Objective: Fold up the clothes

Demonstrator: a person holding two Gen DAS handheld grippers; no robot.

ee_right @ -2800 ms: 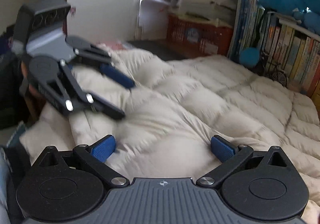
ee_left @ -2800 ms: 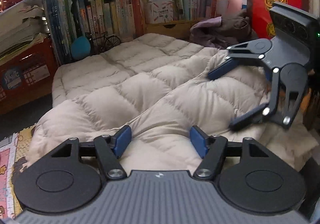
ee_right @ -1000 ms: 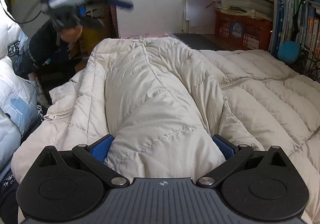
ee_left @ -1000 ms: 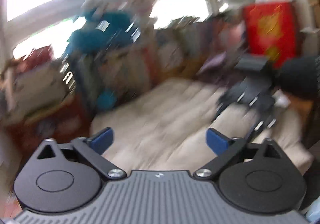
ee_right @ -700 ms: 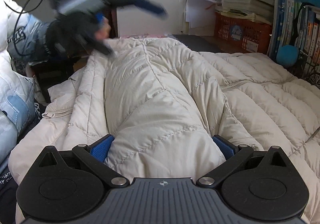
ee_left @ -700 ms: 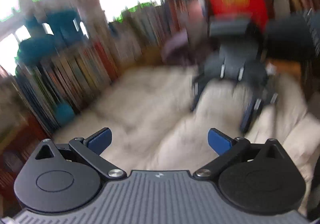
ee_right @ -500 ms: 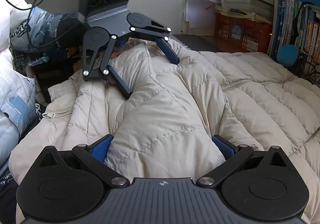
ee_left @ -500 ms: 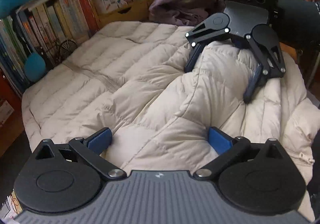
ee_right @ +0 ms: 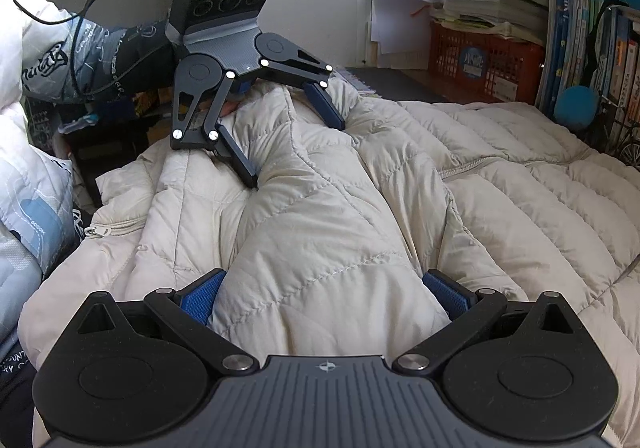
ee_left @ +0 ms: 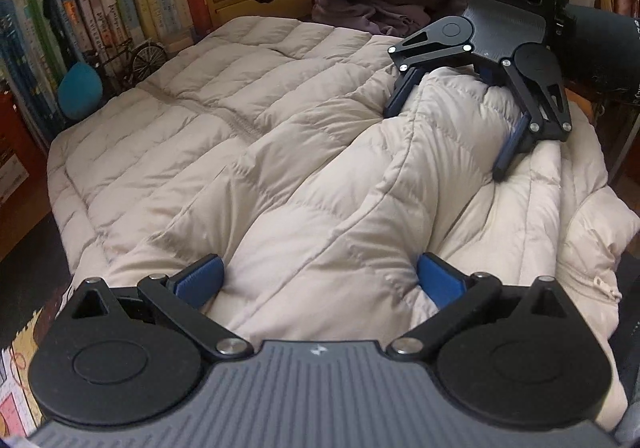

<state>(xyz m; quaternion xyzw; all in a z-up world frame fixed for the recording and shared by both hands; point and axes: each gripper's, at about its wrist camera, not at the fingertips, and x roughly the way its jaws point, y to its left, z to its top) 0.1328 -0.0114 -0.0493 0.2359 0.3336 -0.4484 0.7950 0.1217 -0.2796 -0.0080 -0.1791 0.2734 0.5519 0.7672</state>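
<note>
Both jaws stand wide, the left gripper [ee_left: 318, 274] and right gripper [ee_right: 322, 286] each straddling one end of a raised ridge in the cream down coat [ee_left: 248, 136], seemingly to pinch it for folding.

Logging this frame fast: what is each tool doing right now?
Left tool: open, fingers straddling a raised fold of the cream down jacket.
Right tool: open, straddling the same fold.
</note>
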